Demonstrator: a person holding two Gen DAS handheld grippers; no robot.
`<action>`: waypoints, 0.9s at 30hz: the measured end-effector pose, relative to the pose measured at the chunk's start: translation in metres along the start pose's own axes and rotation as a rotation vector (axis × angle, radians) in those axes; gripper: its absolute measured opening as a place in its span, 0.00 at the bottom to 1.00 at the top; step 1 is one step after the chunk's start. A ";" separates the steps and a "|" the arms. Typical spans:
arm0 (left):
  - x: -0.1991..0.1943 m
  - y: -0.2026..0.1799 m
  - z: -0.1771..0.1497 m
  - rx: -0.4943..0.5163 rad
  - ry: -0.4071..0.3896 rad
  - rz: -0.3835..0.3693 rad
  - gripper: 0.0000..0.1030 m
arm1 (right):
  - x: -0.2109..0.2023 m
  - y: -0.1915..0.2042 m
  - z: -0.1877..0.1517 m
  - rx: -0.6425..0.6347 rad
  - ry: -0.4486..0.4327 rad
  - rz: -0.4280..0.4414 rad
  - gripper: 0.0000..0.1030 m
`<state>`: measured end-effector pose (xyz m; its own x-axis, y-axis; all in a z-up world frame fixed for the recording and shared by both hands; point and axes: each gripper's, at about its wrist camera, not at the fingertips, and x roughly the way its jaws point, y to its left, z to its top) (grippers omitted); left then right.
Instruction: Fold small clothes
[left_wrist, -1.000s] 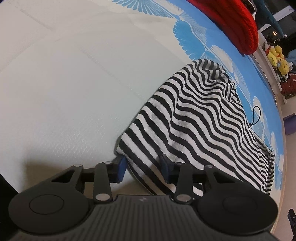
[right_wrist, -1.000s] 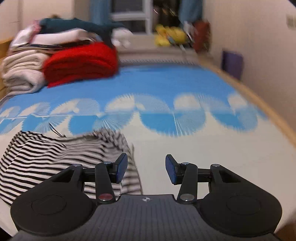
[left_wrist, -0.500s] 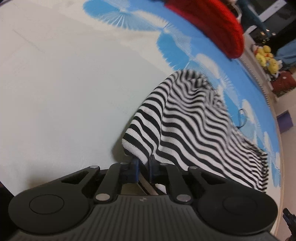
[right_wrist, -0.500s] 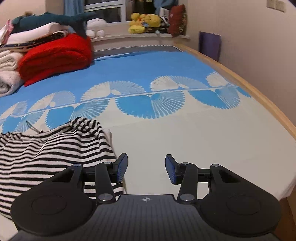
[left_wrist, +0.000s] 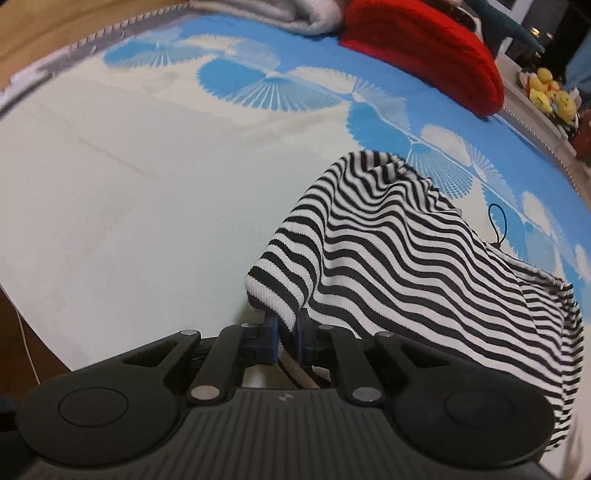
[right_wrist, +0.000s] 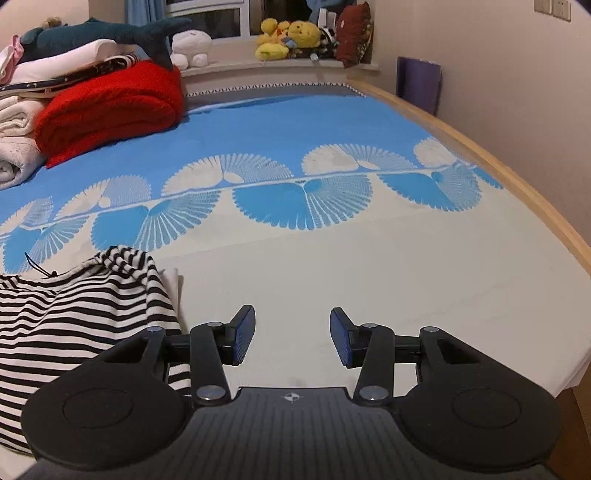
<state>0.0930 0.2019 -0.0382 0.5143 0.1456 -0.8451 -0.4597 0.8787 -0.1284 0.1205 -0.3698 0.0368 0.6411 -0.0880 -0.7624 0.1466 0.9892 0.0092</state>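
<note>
A black-and-white striped garment (left_wrist: 417, 258) lies on the bed. My left gripper (left_wrist: 287, 332) is shut on its near white-edged corner and holds that corner lifted, so the cloth drapes away to the right. A thin black cord loop (left_wrist: 496, 221) sticks out at its far edge. In the right wrist view the same garment (right_wrist: 74, 314) lies at the lower left. My right gripper (right_wrist: 291, 336) is open and empty over bare sheet, just right of the garment's edge.
The bed sheet (right_wrist: 332, 266) is cream near me and blue with fan patterns farther off. A rolled red blanket (right_wrist: 110, 107) and folded white linens (right_wrist: 14, 140) lie at the far left. Plush toys (right_wrist: 291, 37) sit on the window sill. A wooden bed edge (right_wrist: 517, 184) runs along the right.
My left gripper has shut on the striped garment's corner and lifted it. The right gripper has stayed open and swung to look farther across the bed.
</note>
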 end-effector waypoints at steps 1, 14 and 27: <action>-0.005 -0.006 -0.001 0.030 -0.024 0.016 0.09 | 0.002 -0.001 0.001 0.005 0.007 0.000 0.45; -0.115 -0.227 -0.053 0.625 -0.390 -0.259 0.09 | 0.010 -0.039 0.007 0.123 0.033 0.045 0.45; -0.075 -0.298 -0.134 0.863 0.009 -0.766 0.12 | 0.017 -0.060 0.008 0.215 0.063 0.118 0.45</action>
<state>0.0945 -0.1321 -0.0064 0.4380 -0.5605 -0.7028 0.6210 0.7539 -0.2143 0.1283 -0.4318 0.0281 0.6161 0.0405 -0.7866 0.2350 0.9438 0.2326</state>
